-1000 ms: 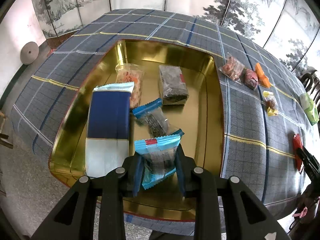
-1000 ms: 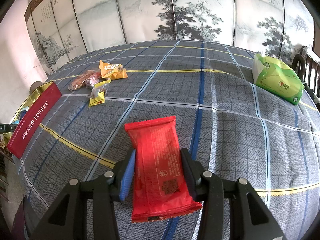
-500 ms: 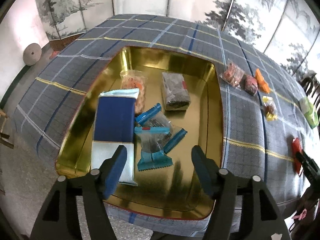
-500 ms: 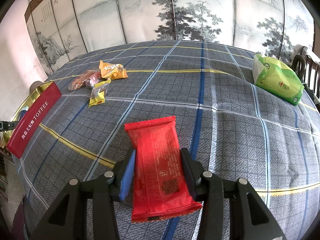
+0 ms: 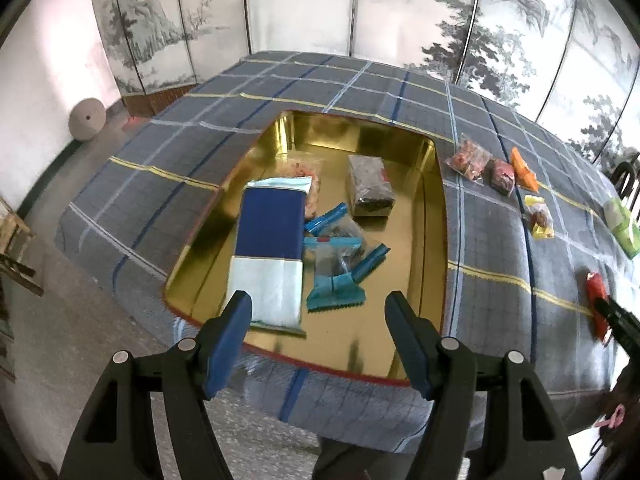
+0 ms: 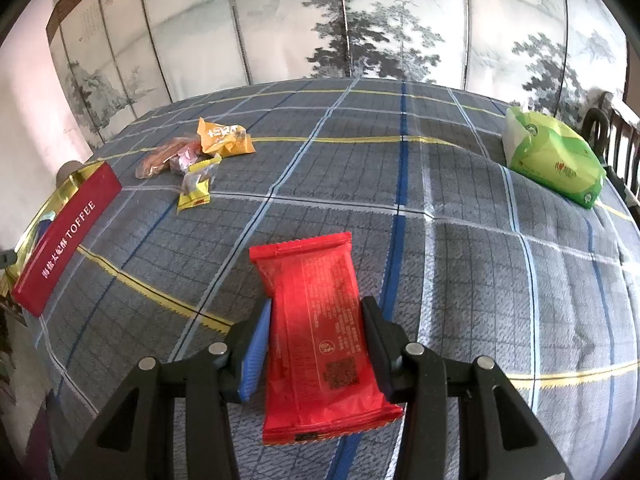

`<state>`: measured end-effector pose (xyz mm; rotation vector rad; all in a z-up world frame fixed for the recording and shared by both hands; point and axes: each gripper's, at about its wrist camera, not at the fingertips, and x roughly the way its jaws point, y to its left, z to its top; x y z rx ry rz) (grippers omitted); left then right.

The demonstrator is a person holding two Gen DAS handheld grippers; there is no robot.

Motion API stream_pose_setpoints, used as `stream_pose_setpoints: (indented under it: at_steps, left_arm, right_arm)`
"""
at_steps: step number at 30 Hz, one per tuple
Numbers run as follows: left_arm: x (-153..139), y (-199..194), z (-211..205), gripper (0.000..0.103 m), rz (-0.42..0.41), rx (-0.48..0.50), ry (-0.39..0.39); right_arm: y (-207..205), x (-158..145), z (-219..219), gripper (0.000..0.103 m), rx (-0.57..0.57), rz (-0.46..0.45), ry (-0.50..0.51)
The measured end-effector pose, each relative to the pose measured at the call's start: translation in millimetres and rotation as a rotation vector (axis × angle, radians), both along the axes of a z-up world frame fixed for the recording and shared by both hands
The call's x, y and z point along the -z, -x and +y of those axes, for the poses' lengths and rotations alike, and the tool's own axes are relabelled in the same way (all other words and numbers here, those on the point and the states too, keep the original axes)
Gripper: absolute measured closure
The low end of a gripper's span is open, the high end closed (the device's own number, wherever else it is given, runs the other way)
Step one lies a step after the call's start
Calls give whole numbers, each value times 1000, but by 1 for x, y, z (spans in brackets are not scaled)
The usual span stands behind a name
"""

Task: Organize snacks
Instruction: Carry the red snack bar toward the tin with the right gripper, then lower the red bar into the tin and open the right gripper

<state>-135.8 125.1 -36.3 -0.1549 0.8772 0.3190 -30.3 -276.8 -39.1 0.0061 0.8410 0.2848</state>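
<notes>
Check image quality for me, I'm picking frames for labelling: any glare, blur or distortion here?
Left wrist view: the gold tin mirrors light along its walls and floor, the right edge is smeared, and fisheye bends the plaid tablecloth. Right wrist view: sharp, with a shadow band across the red packet and the screen panels curved.

I am gripping the red snack packet (image 6: 320, 332) in my right gripper (image 6: 316, 336), both pads pressing on its sides above the plaid tablecloth (image 6: 460, 280). Far left of the packet the red toffee tin (image 6: 66, 236) is sitting, beyond it to the left small wrapped snacks (image 6: 200, 160) are lying clustered, and far right a green bag (image 6: 556, 160) is resting.
</notes>
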Motion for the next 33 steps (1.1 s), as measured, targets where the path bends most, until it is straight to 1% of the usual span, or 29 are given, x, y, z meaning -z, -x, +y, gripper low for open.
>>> stream_pose_setpoints:
  at_steps: [2, 5, 9, 13, 14, 16, 18, 20, 23, 25, 30, 33]
  left_arm:
    - [-1, 4, -5, 38, -3, 5, -30]
    - [-2, 7, -9, 38, -3, 11, -53]
    - [-3, 11, -10, 37, -7, 21, -57]
    - [-4, 16, -10, 37, -15, 27, -49]
    - [-4, 17, -9, 35, -17, 29, -46]
    - [-5, 21, -8, 28, -24, 31, -42]
    - [-6, 24, -7, 18, -30, 29, -49]
    - [-6, 27, -6, 14, -29, 36, -52]
    - [-4, 28, -4, 1, -2, 38, -60]
    - [-3, 29, 0, 1, 5, 57, -30]
    - [-4, 40, 11, 1, -28, 59, 21]
    - [-6, 48, 16, 1, -66, 25, -2]
  right_arm:
    - [1, 0, 1, 58, 3, 6, -8]
    - [4, -1, 4, 58, -1, 15, -17]
    - [8, -6, 9, 58, -7, 22, -31]
    - [12, -19, 21, 58, -36, 11, -44]
    - [13, -24, 27, 58, -49, 7, -43]
    - [15, -32, 37, 58, -72, -4, -47]
    - [18, -42, 52, 58, -104, -17, -50]
    - [19, -53, 69, 58, -140, -28, -57]
    - [21, -68, 96, 58, -197, -45, -77]
    - [21, -77, 115, 58, -235, -51, -84]
    - [19, -95, 169, 58, -331, -60, -103]
    - [14, -101, 203, 58, -388, -54, -116]
